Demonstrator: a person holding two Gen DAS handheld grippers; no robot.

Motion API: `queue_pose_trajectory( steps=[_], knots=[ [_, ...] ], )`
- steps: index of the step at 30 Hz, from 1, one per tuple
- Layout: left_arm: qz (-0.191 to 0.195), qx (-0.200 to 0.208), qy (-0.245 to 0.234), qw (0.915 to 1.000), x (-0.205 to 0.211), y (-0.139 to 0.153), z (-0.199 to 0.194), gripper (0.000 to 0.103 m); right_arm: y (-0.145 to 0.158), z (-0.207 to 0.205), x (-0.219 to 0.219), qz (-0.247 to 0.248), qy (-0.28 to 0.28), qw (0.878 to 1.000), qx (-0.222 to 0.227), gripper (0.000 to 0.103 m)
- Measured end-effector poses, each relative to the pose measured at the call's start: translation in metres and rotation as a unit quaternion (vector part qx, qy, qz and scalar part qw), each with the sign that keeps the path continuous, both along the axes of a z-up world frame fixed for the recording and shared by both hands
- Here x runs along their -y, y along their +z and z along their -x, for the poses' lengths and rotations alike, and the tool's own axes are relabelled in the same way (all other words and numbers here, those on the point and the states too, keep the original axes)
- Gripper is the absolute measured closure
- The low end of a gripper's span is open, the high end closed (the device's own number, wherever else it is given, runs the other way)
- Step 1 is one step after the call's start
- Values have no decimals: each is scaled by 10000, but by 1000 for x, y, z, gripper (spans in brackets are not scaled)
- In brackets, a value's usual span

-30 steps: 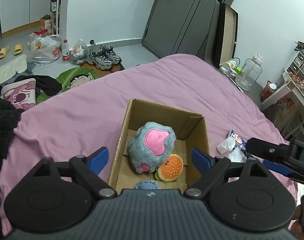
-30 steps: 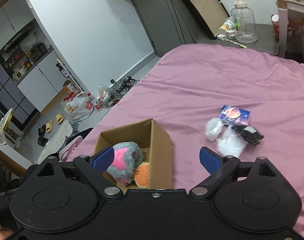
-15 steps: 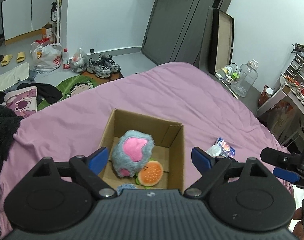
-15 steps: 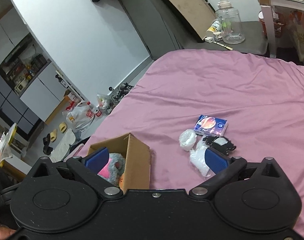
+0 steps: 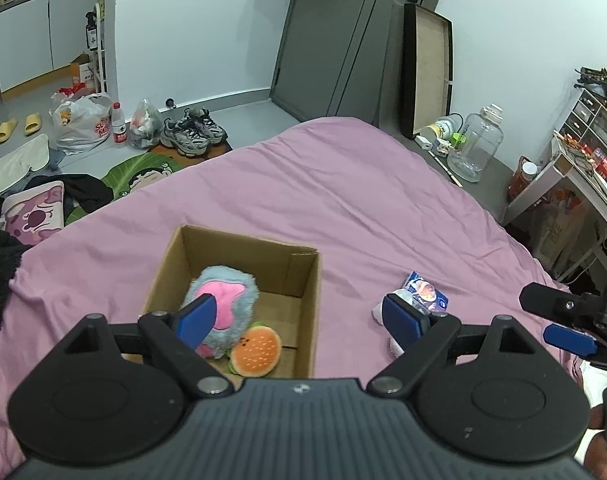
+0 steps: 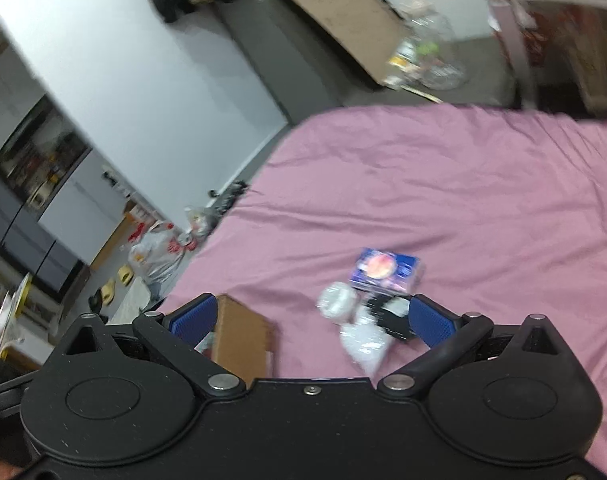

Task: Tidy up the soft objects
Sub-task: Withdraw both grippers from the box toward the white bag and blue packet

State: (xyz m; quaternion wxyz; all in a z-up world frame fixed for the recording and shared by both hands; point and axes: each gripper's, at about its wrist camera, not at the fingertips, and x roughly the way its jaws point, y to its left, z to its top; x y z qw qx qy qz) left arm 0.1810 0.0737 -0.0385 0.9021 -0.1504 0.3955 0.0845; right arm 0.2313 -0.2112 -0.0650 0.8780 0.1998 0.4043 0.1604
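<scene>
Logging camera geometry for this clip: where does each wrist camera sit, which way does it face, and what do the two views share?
Left wrist: on the left gripper, looking along its open fingers across the pink bed at the cardboard box holding a grey-pink plush and burger toy; the right gripper shows at the right edge.
Right wrist: on the right gripper, open, blurred, facing the blue packet and white bags.
Shared: bed, box, packet.

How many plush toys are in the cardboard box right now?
2 visible: a grey-blue plush with a pink patch at the box's left, and a burger plush against it, nearer the camera. The left gripper may hide more.
</scene>
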Motion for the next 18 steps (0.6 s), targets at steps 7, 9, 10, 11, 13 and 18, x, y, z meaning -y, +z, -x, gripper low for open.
queue_pose_trajectory(
  steps=[7,9,10,11,13,18],
  knots=[
    [-191,-83,-199,9996,27,-6,-12,14,-22,-11,24,-333,-40,9992,-207,0],
    [-176,-118,-190,9996,33,-9,-17,14,-28,-14,28,-376,-45,9989,-269,0],
    [-122,-144,-168,9997,36,-11,-20,14,-32,-17,31,-422,-56,9986,-306,0],
    [-79,-153,-153,9997,37,-12,-22,14,-36,-19,34,-472,-72,9983,-339,0],
    [-41,-163,-143,9998,42,-16,-26,14,-44,-24,39,-492,-132,9979,-396,0],
    [-112,-219,-224,9994,58,-26,-37,14,-62,-38,49,-659,-203,9957,-621,1]
  ],
)
